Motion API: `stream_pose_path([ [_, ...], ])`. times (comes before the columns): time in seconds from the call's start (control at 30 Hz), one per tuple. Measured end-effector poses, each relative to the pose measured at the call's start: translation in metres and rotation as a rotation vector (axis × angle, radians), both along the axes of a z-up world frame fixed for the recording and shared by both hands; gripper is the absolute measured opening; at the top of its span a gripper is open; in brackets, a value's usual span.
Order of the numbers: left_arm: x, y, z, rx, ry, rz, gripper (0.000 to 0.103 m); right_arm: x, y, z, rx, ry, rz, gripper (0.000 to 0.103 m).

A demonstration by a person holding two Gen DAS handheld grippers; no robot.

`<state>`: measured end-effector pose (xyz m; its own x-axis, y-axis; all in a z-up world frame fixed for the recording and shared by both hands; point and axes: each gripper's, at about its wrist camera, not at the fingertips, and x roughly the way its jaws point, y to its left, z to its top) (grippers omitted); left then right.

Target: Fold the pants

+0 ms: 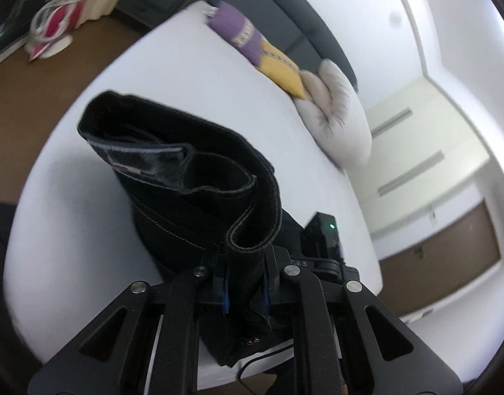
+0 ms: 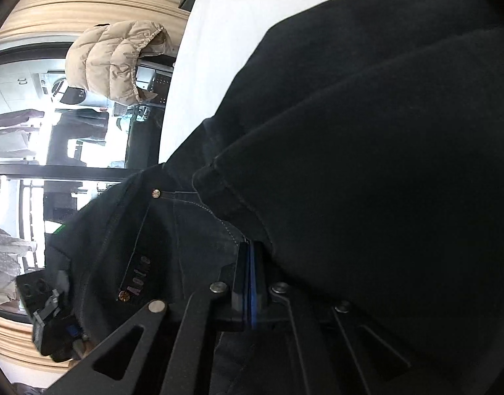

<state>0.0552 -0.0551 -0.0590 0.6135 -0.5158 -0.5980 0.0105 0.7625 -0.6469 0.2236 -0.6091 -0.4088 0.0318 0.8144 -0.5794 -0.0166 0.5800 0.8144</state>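
The black pants are lifted above the white bed, with the waistband held open and a label showing inside. My left gripper is shut on the waistband edge, which stands up between its blue-padded fingers. In the right wrist view the pants fill most of the frame, with a pocket and rivets showing at lower left. My right gripper is shut on the pants, and the cloth drapes over its right finger.
A purple and yellow cushion and a pale fluffy pillow lie at the bed's far side by a dark headboard. Brown floor lies left of the bed. A beige puffer jacket hangs near a window.
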Motion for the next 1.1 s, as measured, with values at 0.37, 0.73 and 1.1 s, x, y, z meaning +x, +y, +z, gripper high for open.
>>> stream_pose_path([
  [0.37,0.037,-0.144,-0.008,0.259,-0.029,-0.278,0.011,-0.001,-0.073,0.068,0.171,-0.163,-0.124,0.088],
  [0.73,0.039,-0.239,-0.032,0.512,-0.050,-0.468,0.011,-0.009,-0.071,0.115,0.091,-0.282,0.029,0.098],
  [1.1,0.041,-0.315,-0.053,0.643,-0.075,-0.597,0.011,-0.012,-0.094,0.095,-0.083,-0.230,0.051,0.021],
])
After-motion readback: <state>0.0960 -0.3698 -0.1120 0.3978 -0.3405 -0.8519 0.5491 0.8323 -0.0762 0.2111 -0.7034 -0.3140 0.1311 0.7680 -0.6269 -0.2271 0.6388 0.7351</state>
